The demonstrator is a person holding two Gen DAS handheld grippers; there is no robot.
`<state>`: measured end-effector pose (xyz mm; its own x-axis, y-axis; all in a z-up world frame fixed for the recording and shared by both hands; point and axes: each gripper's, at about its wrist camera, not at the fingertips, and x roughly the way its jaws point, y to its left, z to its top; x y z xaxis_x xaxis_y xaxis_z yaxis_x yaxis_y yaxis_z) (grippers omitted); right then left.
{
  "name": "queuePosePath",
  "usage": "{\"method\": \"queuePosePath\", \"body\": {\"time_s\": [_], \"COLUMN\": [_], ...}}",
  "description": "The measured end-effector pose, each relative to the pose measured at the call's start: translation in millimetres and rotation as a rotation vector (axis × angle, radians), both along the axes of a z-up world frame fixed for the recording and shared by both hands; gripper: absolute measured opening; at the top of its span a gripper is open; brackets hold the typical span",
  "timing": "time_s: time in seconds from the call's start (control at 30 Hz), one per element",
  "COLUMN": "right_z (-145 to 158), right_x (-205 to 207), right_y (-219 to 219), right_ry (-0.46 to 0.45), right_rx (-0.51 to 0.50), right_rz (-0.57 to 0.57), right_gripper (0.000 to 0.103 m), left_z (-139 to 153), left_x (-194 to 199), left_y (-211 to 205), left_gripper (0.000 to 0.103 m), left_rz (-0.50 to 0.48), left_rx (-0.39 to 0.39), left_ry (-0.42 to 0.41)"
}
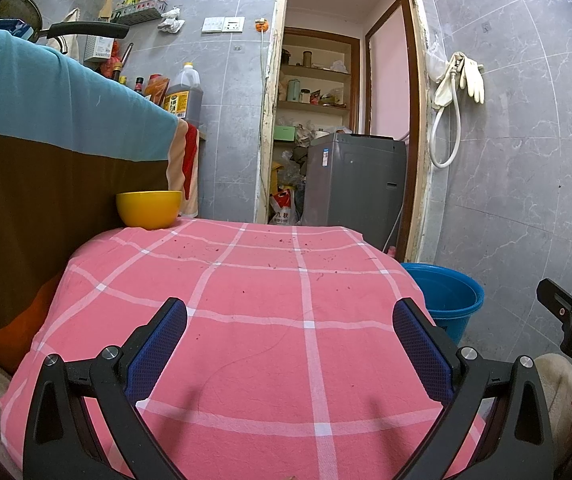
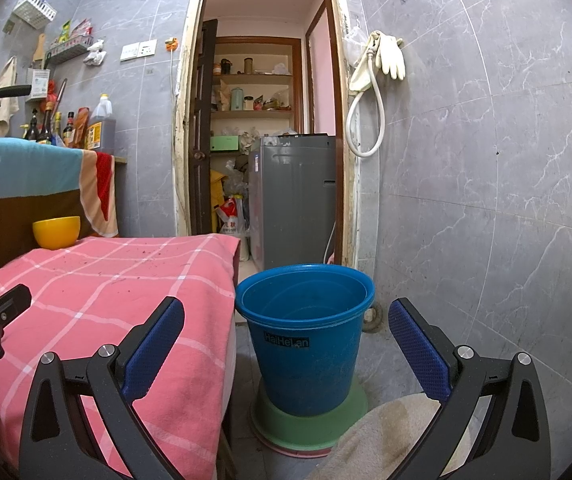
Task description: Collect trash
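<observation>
My left gripper (image 1: 289, 320) is open above a table under a pink checked cloth (image 1: 246, 312), nothing between its fingers. Small dark crumbs (image 1: 278, 240) speckle the far part of the cloth. A yellow bowl (image 1: 149, 209) stands at the table's far left corner. My right gripper (image 2: 286, 320) is open over the floor, facing a blue bucket (image 2: 305, 340) that stands on a green lid (image 2: 309, 424) right of the table. The bucket's inside looks empty as far as it shows. The right gripper (image 1: 569, 312) also shows at the left wrist view's right edge.
A draped cloth in teal and brown (image 1: 46, 128) rises left of the table. An open doorway (image 2: 266, 120) behind leads to shelves and a grey washing machine (image 2: 293, 196). Grey tiled walls surround; rubber gloves and a hose (image 2: 377, 72) hang right of the door. A beige towel (image 2: 389, 440) lies low right.
</observation>
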<state>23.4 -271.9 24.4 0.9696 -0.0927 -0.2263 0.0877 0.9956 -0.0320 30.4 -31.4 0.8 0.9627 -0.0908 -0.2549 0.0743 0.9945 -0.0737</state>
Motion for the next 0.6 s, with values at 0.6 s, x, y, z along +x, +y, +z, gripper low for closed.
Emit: {"method": "queuePosePath", "body": {"time_s": [0.6], "right_z": [0.5], "right_x": [0.1], "right_y": [-0.4], "right_ry": [0.000], "right_rx": [0.002], "right_rz": [0.000], "right_gripper": [0.103], "left_z": [-0.4], "left_x": [-0.4], "left_y": [2.0], "left_gripper": [0.101], "left_rz": [-0.002], "left_rx": [0.001], "left_ry": [-0.001]}}
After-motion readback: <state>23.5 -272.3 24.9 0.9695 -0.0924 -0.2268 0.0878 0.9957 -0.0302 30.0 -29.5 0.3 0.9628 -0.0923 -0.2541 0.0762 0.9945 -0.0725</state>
